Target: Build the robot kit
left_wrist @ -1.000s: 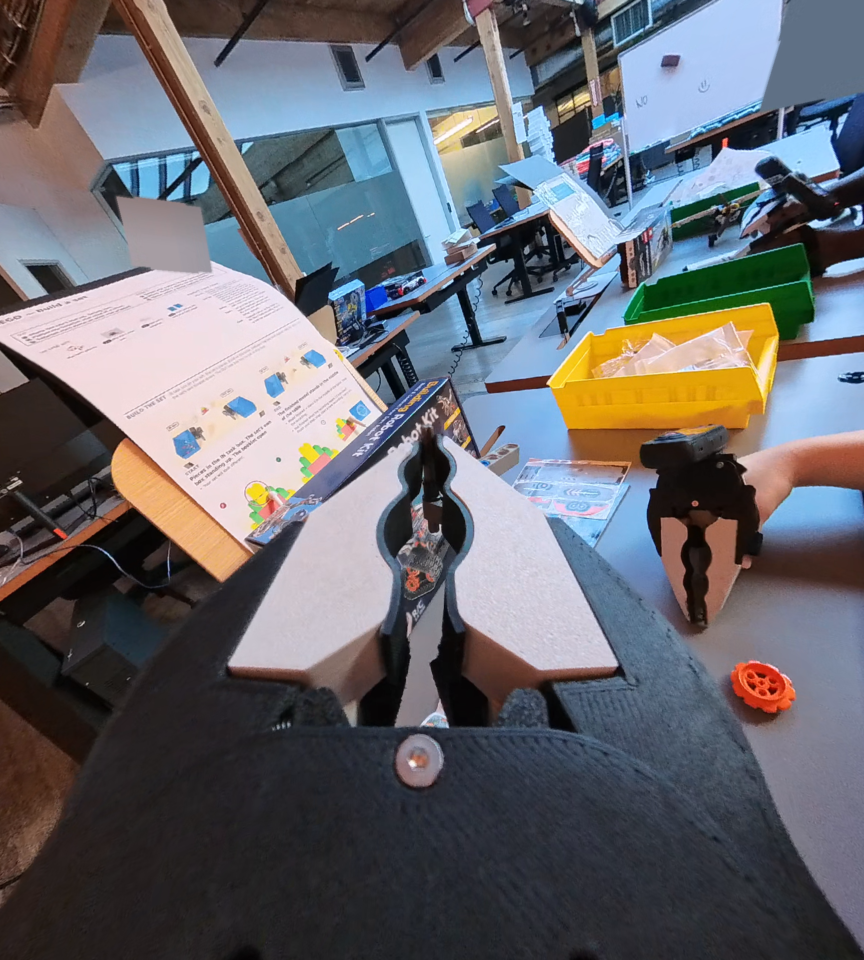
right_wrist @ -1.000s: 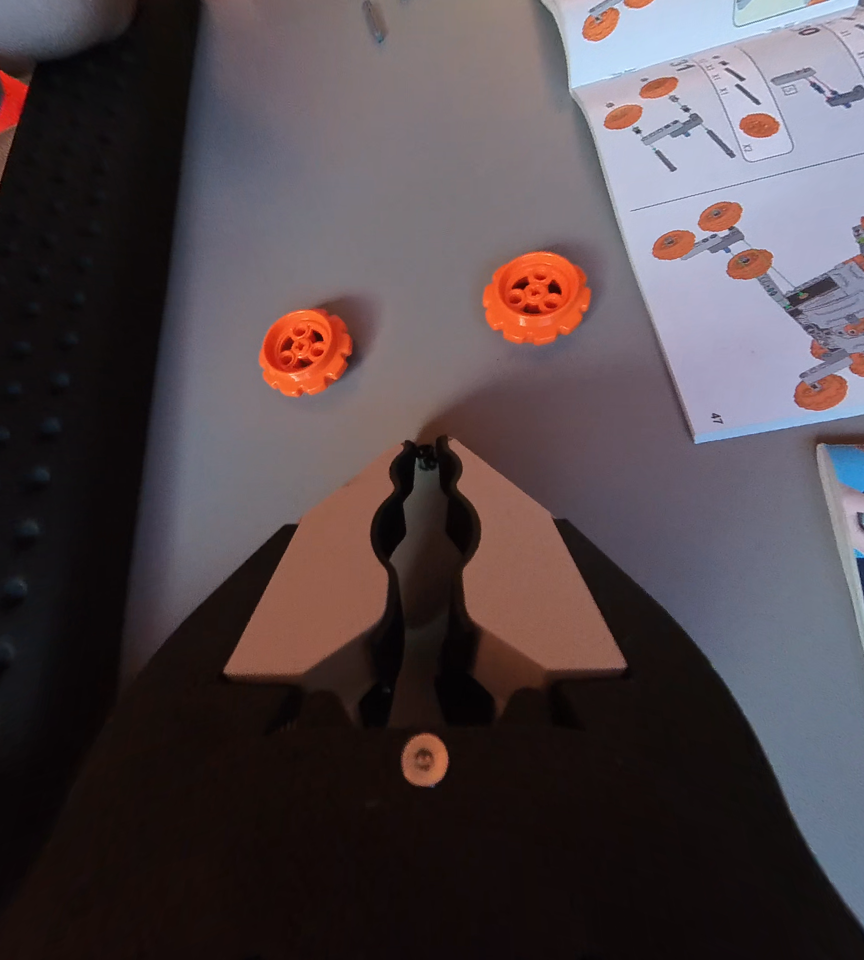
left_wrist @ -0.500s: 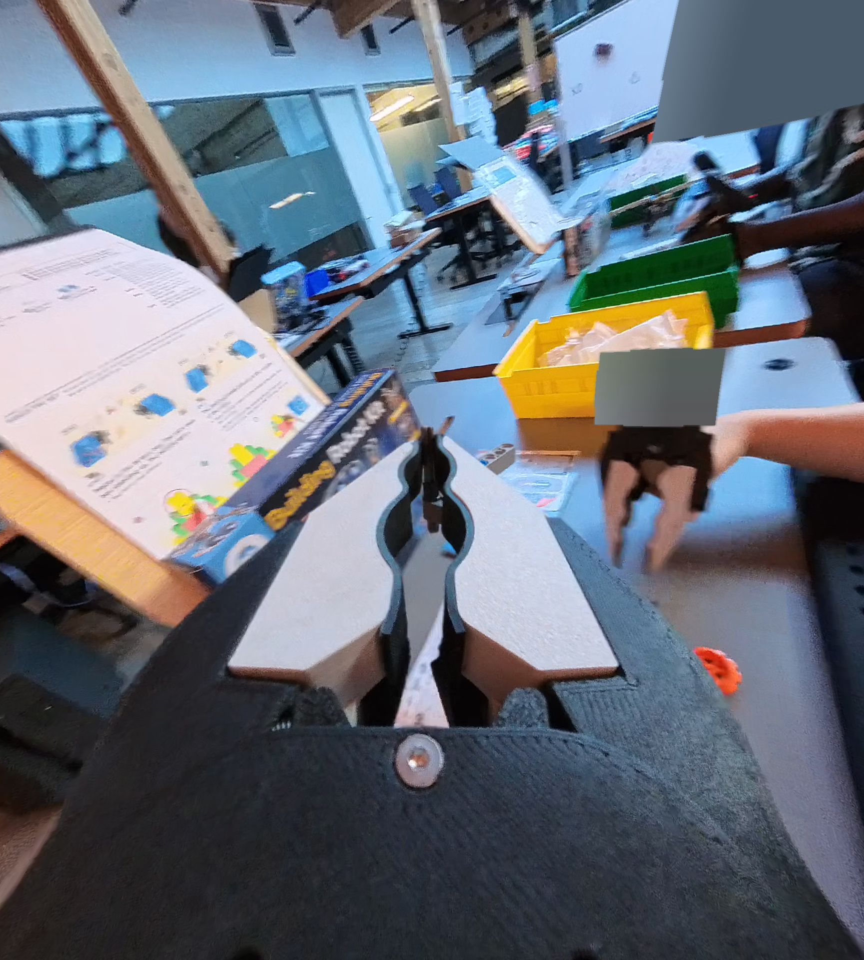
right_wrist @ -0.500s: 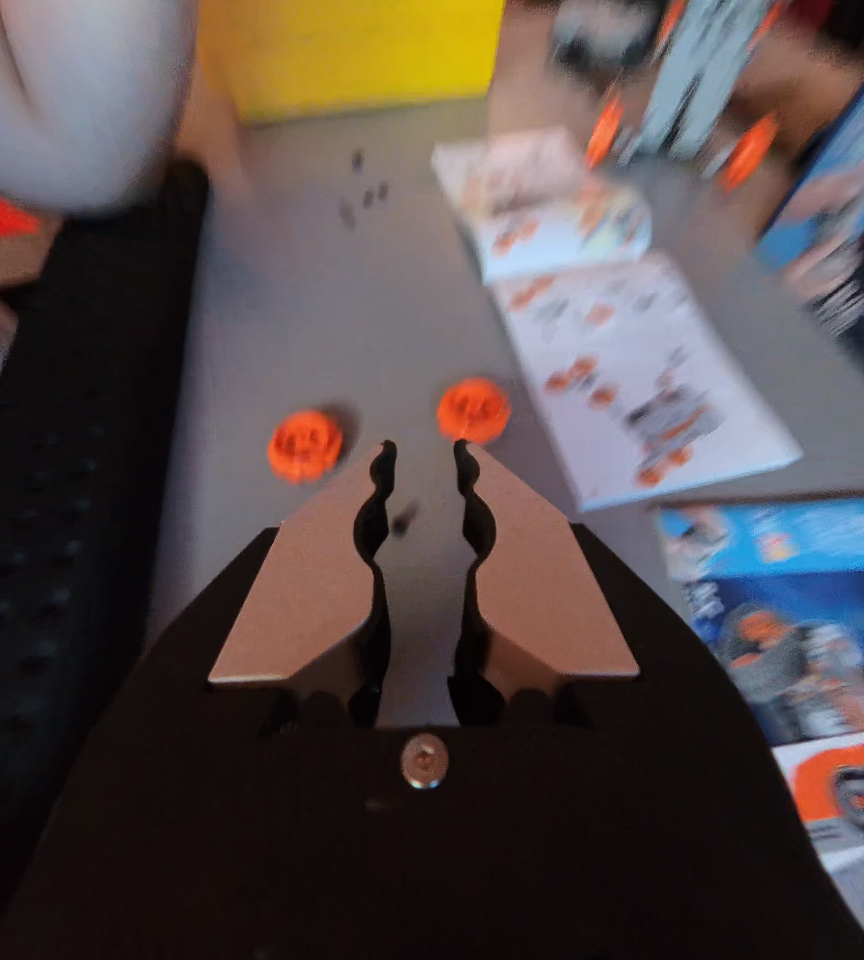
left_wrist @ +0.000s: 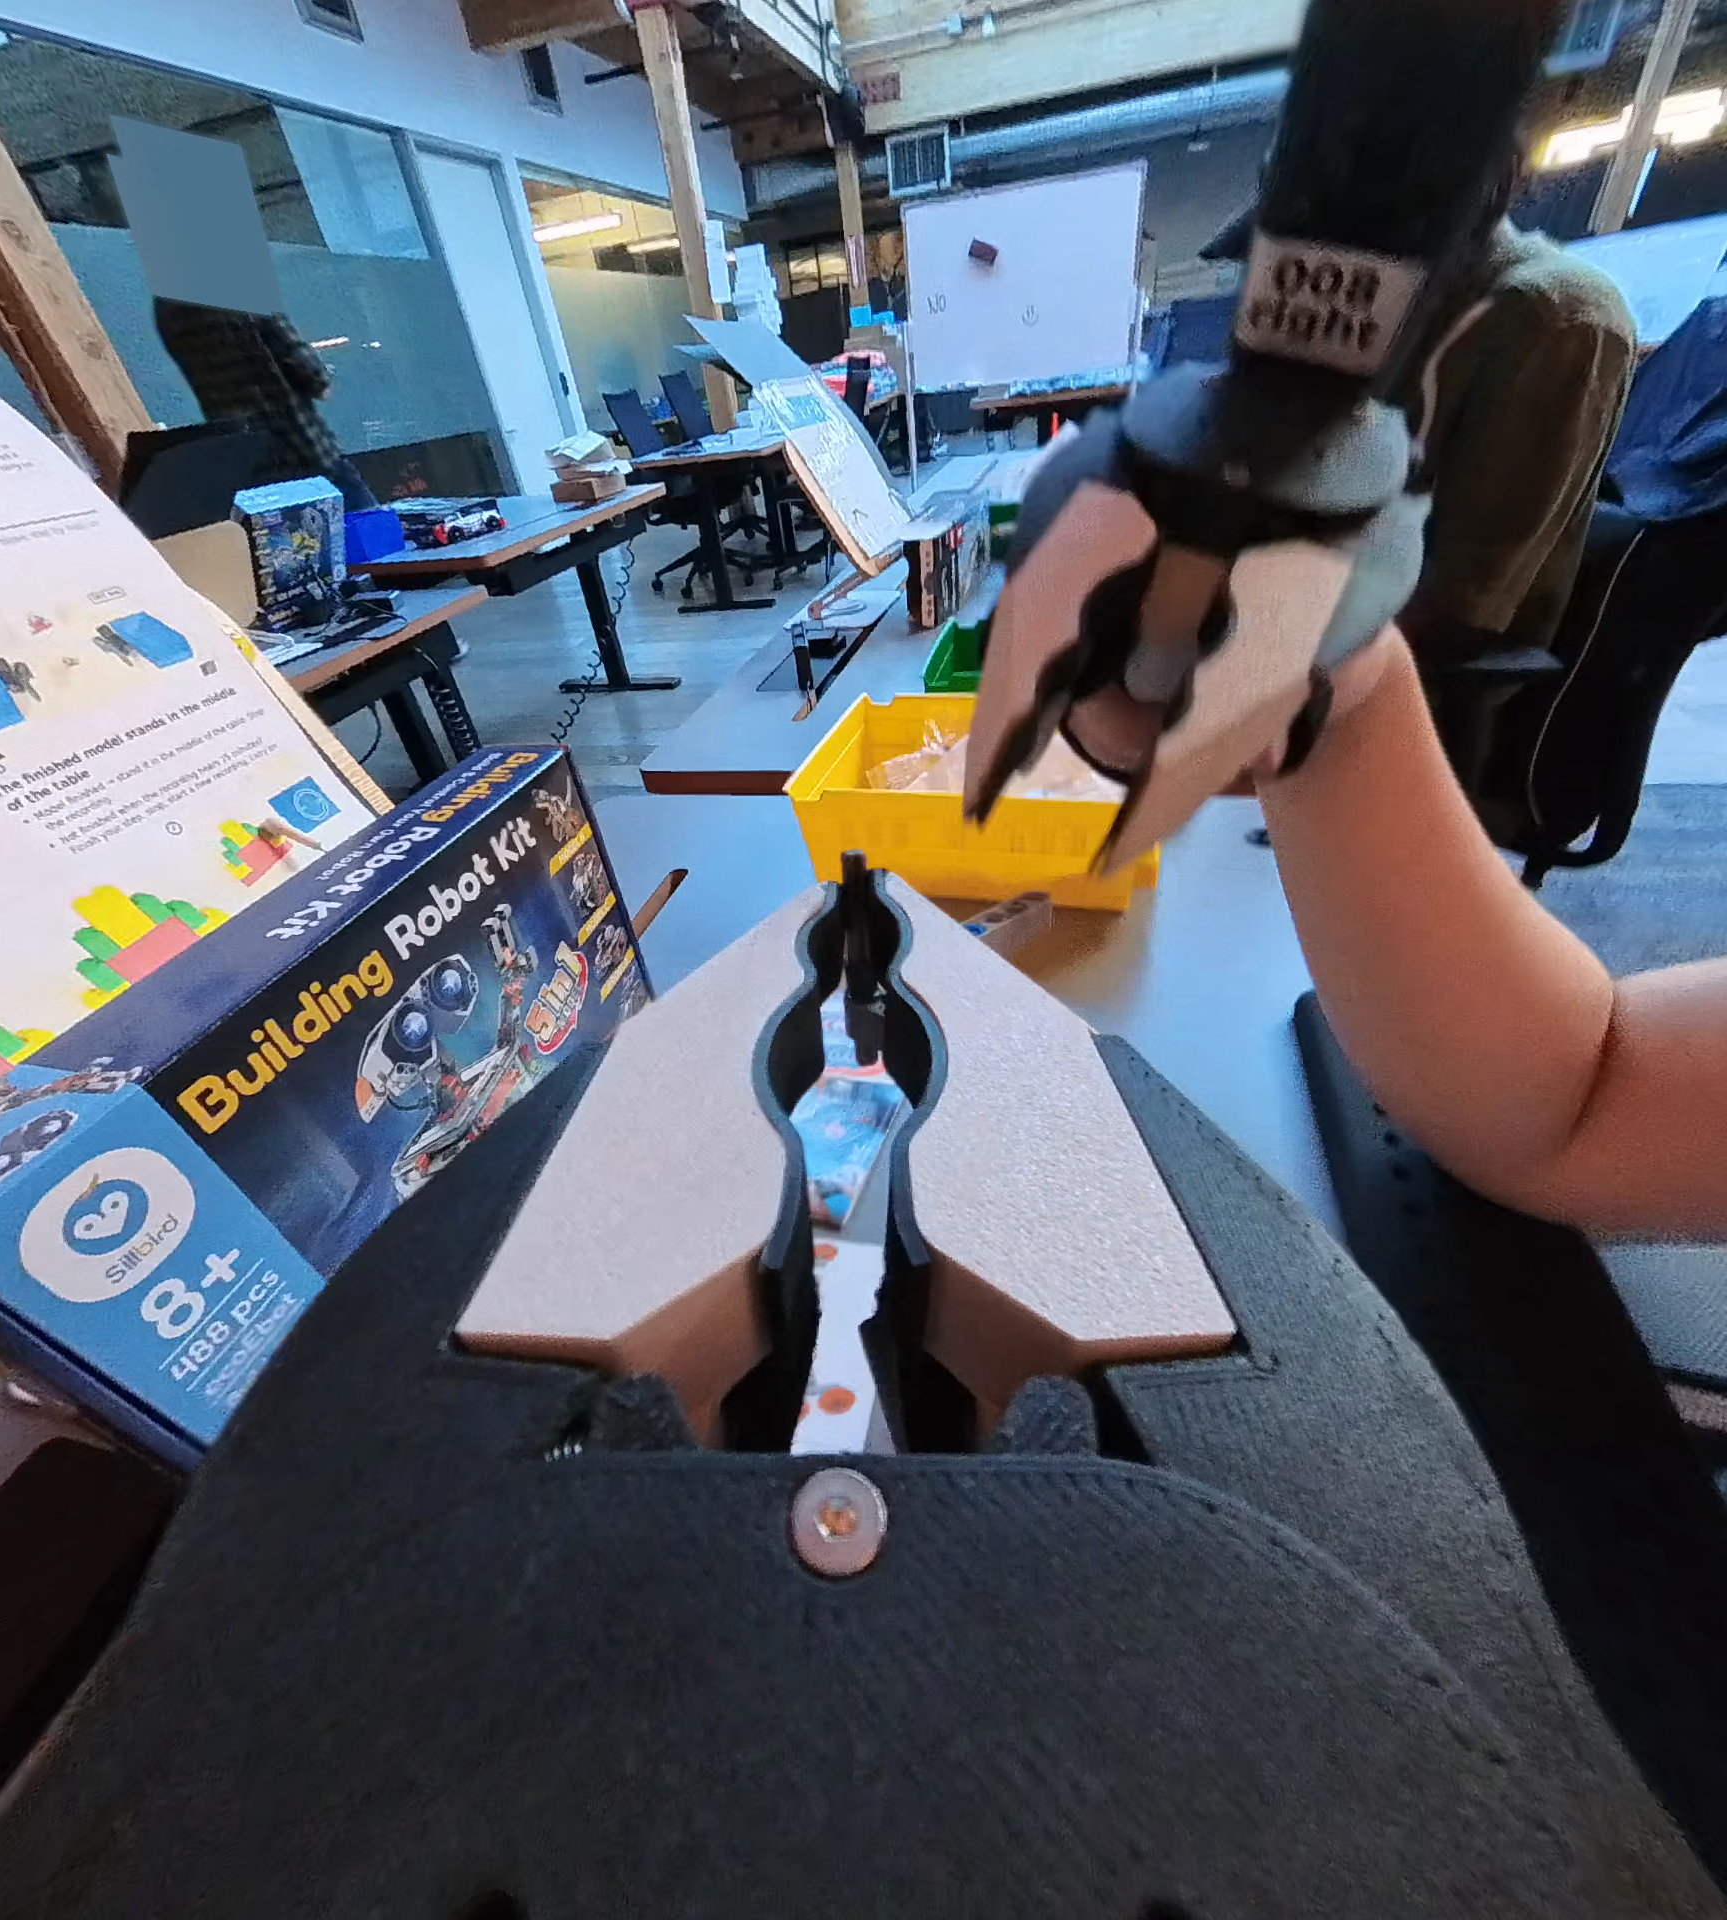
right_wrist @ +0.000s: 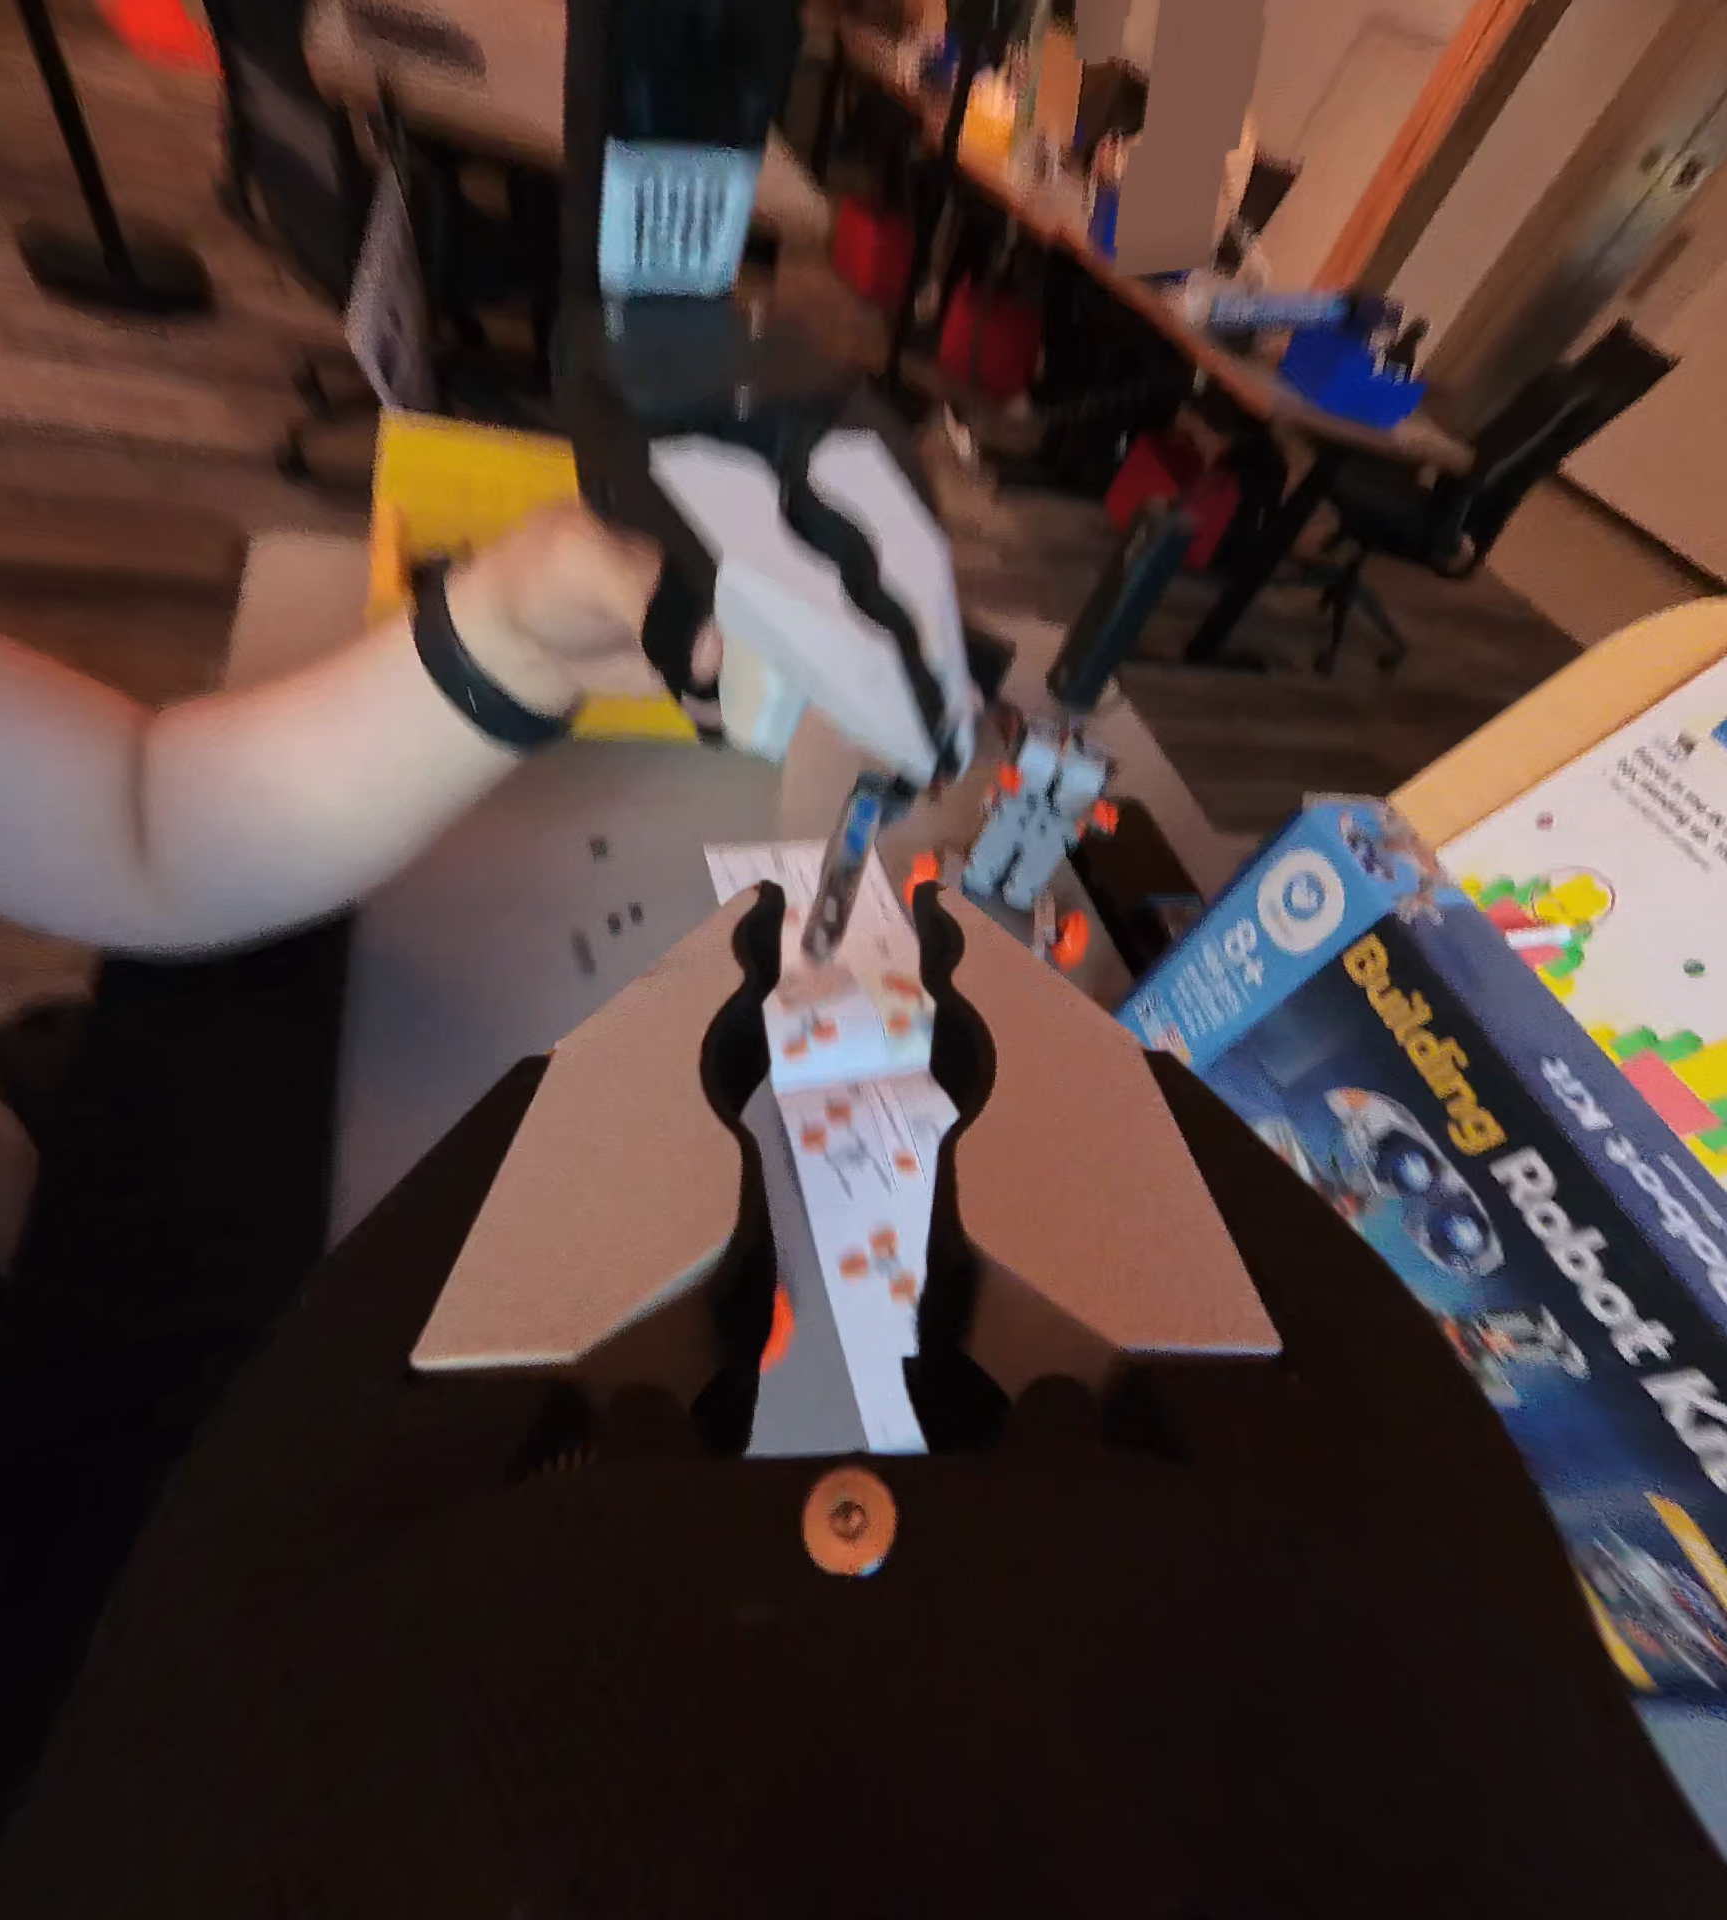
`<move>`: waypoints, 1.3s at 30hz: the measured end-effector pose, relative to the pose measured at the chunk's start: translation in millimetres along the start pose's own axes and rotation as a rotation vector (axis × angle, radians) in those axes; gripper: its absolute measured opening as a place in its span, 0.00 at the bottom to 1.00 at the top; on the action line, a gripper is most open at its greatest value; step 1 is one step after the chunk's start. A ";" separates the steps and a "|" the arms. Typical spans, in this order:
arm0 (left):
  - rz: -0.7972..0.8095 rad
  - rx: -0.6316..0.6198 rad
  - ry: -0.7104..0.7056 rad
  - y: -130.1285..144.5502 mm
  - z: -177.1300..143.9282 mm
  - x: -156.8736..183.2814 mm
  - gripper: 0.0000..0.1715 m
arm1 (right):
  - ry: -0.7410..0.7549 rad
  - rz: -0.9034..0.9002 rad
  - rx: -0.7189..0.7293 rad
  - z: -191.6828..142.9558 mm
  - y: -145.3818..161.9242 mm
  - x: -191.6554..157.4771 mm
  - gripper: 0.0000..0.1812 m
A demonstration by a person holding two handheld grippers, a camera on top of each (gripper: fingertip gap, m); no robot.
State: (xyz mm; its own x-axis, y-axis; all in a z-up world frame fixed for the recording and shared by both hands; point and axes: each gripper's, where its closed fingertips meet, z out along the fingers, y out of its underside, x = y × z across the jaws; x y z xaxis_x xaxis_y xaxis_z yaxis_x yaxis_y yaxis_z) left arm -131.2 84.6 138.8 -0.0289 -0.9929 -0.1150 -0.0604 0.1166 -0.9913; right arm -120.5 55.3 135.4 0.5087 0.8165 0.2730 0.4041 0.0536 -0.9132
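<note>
My left gripper (left_wrist: 854,883) is shut on a small black part (left_wrist: 857,971) that stands upright between its tips, held above the grey table (left_wrist: 1181,997). It also shows, blurred, in the right wrist view (right_wrist: 926,764) with a dark piece (right_wrist: 843,873) hanging from its tips. My right gripper (right_wrist: 843,904) is open and empty, raised off the table and pointing at the left gripper. It shows in the left wrist view (left_wrist: 1041,831), close above and to the right of the left tips. A grey model with orange wheels (right_wrist: 1035,821) stands beyond.
A blue kit box (left_wrist: 319,1039) lies at the left, also in the right wrist view (right_wrist: 1461,1195). A printed sheet (left_wrist: 28,727) leans on a wooden board. An open booklet (right_wrist: 848,1122) and an orange wheel (right_wrist: 776,1340) lie on the table. A yellow bin (left_wrist: 900,821) stands behind. A person's forearm (left_wrist: 1461,987) is at the right. Left tips to right tips: about 4 cm.
My right gripper opened, rose from the table beside the two orange wheels and swung up towards the left gripper. The left gripper stayed shut on the black part and moved nearer the kit box.
</note>
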 end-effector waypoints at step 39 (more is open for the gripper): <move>0.263 -0.343 0.395 69.8 -0.3 80.4 0.04 | -0.223 -0.523 -0.102 17.1 43.2 -60.3 0.01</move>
State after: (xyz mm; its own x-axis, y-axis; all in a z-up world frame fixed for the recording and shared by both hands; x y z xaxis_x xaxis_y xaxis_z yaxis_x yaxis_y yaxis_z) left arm -138.0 13.0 60.4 -0.4521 -0.8541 -0.2570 -0.3185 0.4237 -0.8480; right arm -146.7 18.2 74.3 0.0531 0.7984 0.5997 0.6353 0.4363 -0.6372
